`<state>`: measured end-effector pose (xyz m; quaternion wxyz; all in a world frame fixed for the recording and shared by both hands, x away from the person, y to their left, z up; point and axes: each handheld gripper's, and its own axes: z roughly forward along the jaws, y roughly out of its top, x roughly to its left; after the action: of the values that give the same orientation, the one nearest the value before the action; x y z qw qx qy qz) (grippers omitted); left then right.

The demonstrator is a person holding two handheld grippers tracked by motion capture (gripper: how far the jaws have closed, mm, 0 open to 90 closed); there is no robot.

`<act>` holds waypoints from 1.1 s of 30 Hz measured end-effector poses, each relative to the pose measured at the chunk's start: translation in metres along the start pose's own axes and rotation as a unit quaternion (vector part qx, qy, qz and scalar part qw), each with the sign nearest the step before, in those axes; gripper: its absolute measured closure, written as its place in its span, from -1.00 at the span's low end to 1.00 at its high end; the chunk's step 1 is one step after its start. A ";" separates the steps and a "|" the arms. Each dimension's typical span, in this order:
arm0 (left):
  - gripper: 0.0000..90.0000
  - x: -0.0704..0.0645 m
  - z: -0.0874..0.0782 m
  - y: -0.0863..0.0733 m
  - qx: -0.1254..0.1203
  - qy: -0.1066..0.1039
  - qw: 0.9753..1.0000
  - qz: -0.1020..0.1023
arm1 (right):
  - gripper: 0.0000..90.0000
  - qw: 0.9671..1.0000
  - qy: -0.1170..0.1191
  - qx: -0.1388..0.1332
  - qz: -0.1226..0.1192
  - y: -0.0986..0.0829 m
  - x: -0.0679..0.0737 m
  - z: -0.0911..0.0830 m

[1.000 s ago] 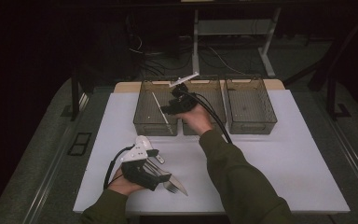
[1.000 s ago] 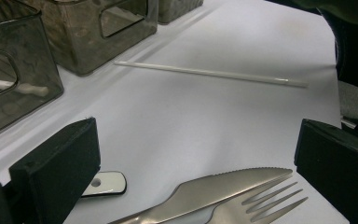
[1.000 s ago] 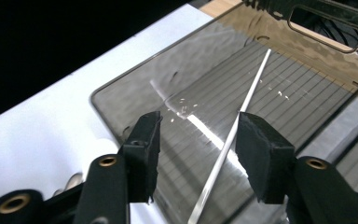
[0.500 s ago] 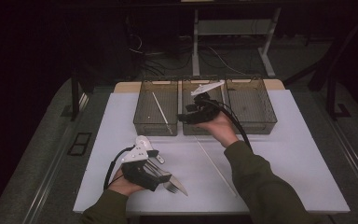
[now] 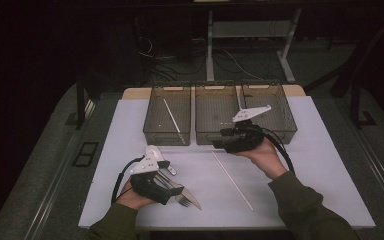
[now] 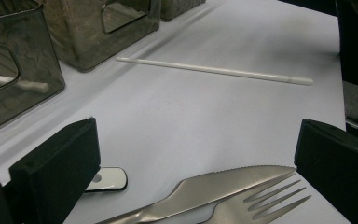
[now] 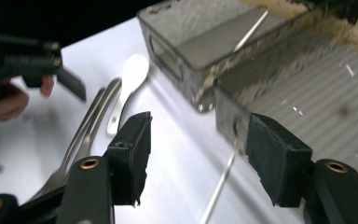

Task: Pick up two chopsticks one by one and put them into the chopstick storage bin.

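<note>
1. High view: the right claw hovers at the front edge of the middle bin, jaws apart and holding nothing.
2. A white stick lies on the table just below that claw, slanting toward the near edge.
3. The left claw rests low near the front of the table, its jaws spread wide over a knife and a fork lying side by side.
4. A white spoon lies beside them.
5. Another white stick lies inside the left bin.
6. The right bin stands next to the middle one.
</note>
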<state>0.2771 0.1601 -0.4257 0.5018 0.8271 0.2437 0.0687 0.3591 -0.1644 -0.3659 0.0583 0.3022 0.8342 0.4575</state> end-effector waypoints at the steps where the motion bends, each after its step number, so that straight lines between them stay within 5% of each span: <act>1: -1.00 0.000 0.000 0.000 0.000 0.001 1.000 0.000 | -0.09 1.000 0.000 0.002 0.001 -0.004 0.001 -0.002; 16: -1.00 -0.002 0.001 0.000 0.004 0.003 1.000 0.002 | 0.08 0.998 -0.023 0.049 0.009 -0.065 0.016 -0.029; 33: -1.00 -0.002 0.001 0.000 0.005 0.005 1.000 0.003 | 0.36 0.993 -0.010 0.117 0.005 -0.111 0.041 -0.033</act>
<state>0.2757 0.1585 -0.4258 0.4961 0.8301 0.2438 0.0727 0.2631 -0.2099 -0.4277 0.0281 0.3158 0.8799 0.3538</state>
